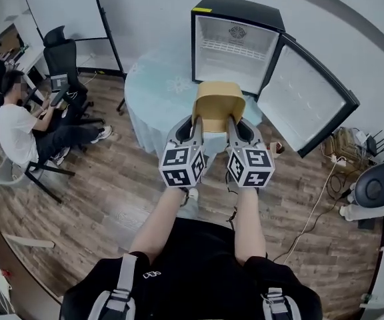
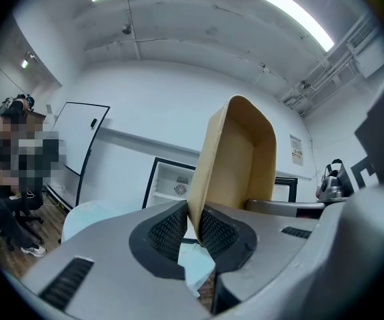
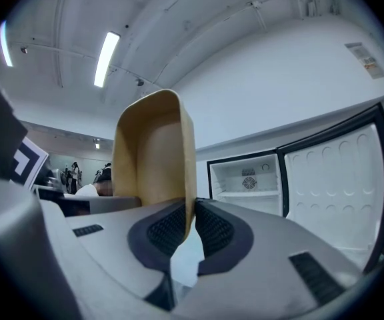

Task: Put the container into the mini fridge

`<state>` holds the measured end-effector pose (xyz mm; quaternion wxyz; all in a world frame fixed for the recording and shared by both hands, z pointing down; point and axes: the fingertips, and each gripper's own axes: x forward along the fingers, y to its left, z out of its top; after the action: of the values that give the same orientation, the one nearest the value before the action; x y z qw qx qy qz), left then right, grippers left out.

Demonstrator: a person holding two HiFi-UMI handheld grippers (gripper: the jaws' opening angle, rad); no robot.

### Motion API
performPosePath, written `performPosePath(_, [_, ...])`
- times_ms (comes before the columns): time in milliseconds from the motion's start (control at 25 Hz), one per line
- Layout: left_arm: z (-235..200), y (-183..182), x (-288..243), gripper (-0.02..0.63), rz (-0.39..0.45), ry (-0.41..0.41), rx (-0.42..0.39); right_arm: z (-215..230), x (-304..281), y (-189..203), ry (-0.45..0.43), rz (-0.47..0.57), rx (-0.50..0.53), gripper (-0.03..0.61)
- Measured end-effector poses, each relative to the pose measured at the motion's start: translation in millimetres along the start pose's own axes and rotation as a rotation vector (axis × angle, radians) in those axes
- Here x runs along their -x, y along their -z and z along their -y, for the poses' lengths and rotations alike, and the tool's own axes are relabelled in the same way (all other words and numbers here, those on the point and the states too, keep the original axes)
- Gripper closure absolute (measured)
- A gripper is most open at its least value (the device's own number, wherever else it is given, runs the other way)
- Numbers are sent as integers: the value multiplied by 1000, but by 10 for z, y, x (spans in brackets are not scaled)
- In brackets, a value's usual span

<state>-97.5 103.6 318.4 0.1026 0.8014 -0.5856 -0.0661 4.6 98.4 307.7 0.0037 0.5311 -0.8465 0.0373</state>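
Observation:
A tan paper container (image 1: pixel 218 105) hangs in the air in front of the mini fridge (image 1: pixel 235 44), held between both grippers. My left gripper (image 1: pixel 196 123) is shut on its left wall (image 2: pixel 204 172). My right gripper (image 1: pixel 231 123) is shut on its right wall (image 3: pixel 187 165). The container's open side faces up and toward me. The fridge stands on a round table (image 1: pixel 153 89) with its door (image 1: pixel 307 99) swung wide open to the right. Its white inside shows a wire shelf (image 1: pixel 233 48) and looks empty.
A pale cloth covers the round table. A person (image 1: pixel 19 129) sits on a chair at the left beside a black office chair (image 1: pixel 64 62). Cables and a round appliance (image 1: pixel 377 187) lie on the wooden floor at the right. A whiteboard (image 1: pixel 65 5) stands behind.

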Motion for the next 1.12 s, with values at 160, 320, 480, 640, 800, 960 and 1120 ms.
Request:
performPosePath(160, [-119, 167, -365, 565, -42, -6, -1, 215, -341, 184, 6, -30, -37, 552])
performPosePath(320, [-339, 465, -779, 568, -115, -27, 24, 410, -736, 506, 15, -94, -57, 551])
performPosePath(480, [-397, 767, -1280, 569, -202, -12, 1, 769, -1061, 827, 54, -140, -120, 551])
performPosePath(640, [-405, 946, -1825, 569, -255, 16, -31, 1167, -1406, 1013, 104, -144, -175, 552])
performPosePath(800, [-489, 1138, -2276, 571, -299, 34, -46, 1437, -1717, 1191, 153, -155, -187, 552])
performPosePath(960, [-621, 1269, -2670, 572, -334, 49, -51, 1629, -2045, 1314, 189, -168, -190, 552])
performPosePath(1120, [-678, 1211, -3069, 572, -343, 67, -39, 1845, -2375, 1216, 209, -182, -161, 552])
